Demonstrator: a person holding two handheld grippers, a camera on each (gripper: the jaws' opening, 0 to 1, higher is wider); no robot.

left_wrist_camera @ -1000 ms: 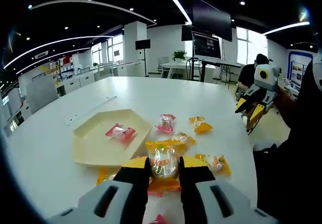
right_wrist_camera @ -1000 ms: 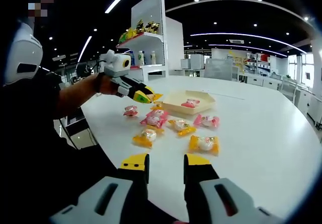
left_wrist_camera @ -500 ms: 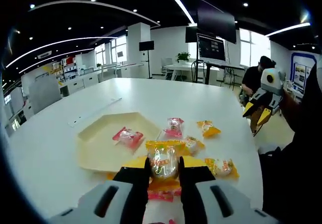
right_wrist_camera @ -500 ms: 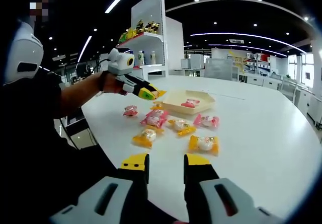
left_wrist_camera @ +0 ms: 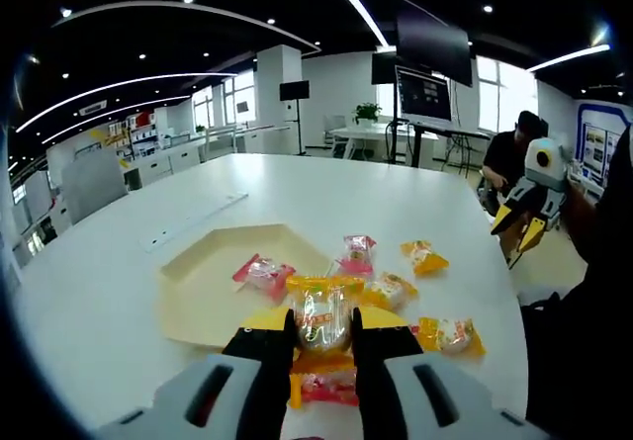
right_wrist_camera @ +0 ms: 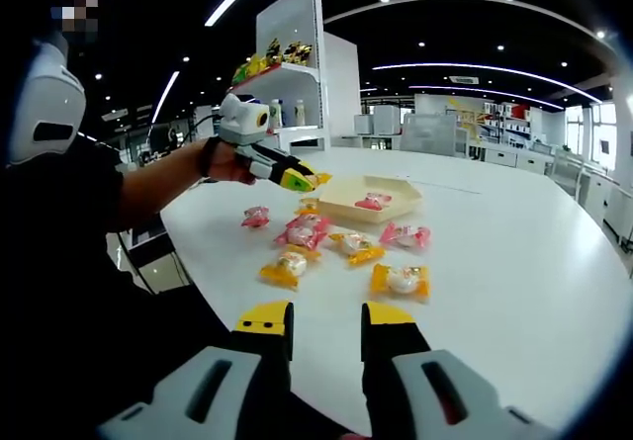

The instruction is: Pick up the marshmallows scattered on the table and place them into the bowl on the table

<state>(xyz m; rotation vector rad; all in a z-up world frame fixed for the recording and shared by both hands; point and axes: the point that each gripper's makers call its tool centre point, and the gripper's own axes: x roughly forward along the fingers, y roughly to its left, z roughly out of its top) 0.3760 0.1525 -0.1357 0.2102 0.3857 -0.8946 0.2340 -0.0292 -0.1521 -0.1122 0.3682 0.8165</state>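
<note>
Your left gripper [left_wrist_camera: 320,336] is pinching a yellow-wrapped marshmallow [left_wrist_camera: 319,309] between its jaws, held up above the table [left_wrist_camera: 316,193] just short of the bowl [left_wrist_camera: 203,297]. From the left gripper view you can look down into that cream, six-sided bowl: one pink packet [left_wrist_camera: 265,274] lies inside it, near the edge closest to the pile. Beside the bowl, a pink sweet [left_wrist_camera: 356,254] and three yellow ones [left_wrist_camera: 424,256] [left_wrist_camera: 389,290] [left_wrist_camera: 450,334] lie scattered on the white top, and a pink-and-yellow wrapper [left_wrist_camera: 321,386] peeks out under your jaws. Over at the table's far side your right gripper [left_wrist_camera: 526,224] hangs in the air, but at that distance you cannot tell how its jaws stand. The right gripper view settles that: its own jaws are spread apart with nothing between them, well back from the sweets. That view also gives you the left gripper [right_wrist_camera: 298,176] side-on, raised over the near edge of the bowl [right_wrist_camera: 368,201], the yellow packet a small sliver at its tip. It lays out the remaining sweets in a loose cluster: pink ones [right_wrist_camera: 255,217] [right_wrist_camera: 306,230] [right_wrist_camera: 406,235], yellow ones [right_wrist_camera: 284,267] [right_wrist_camera: 356,245] [right_wrist_camera: 401,281], all between you and the bowl. Behind stands a white shelf unit [right_wrist_camera: 287,84] with goods on top.
</note>
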